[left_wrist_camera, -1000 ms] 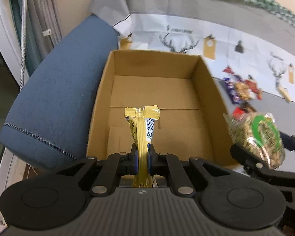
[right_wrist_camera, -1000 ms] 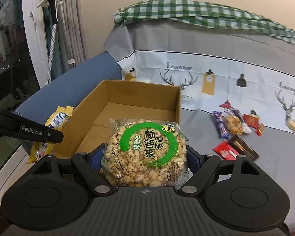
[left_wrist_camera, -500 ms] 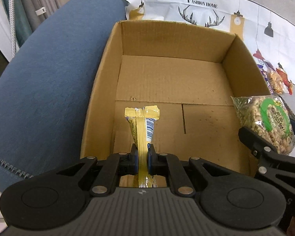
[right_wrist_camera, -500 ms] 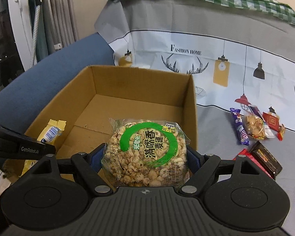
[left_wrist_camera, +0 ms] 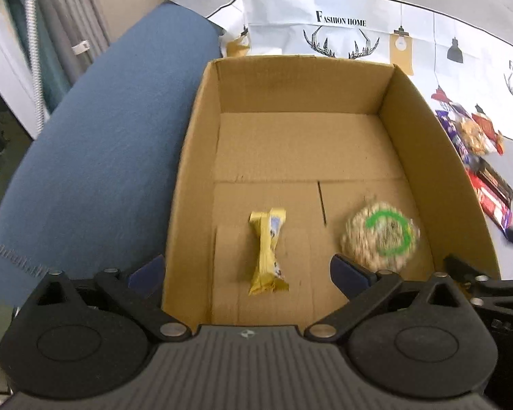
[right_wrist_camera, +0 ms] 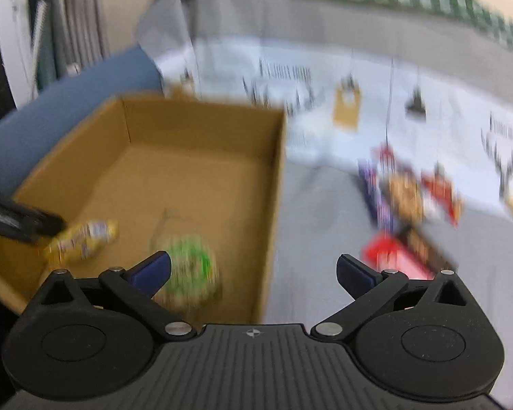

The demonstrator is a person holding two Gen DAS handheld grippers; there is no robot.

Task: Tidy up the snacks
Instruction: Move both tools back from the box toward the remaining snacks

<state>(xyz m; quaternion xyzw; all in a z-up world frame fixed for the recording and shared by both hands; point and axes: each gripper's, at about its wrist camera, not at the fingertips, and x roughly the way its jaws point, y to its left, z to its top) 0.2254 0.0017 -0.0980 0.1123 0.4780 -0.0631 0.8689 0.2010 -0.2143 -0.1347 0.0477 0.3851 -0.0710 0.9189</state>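
Left wrist view: our left gripper (left_wrist_camera: 246,268) and right gripper (right_wrist_camera: 253,270) are both opening, nothing between them; yellow bar (left_wrist_camera: 266,249) and seemingly puffed-grain pack (left_wrist_camera: 379,235) lie in the cardboard box (left_wrist_camera: 188,157).

The cardboard box (left_wrist_camera: 301,157) is looked into steeply from close above its near wall by the left wrist view. From the right wrist view, set further right and badly blurred, the same box (right_wrist_camera: 195,174) is seen obliquely, with loose snacks (right_wrist_camera: 407,198) on the bed cover. The box interior is shared by both views.
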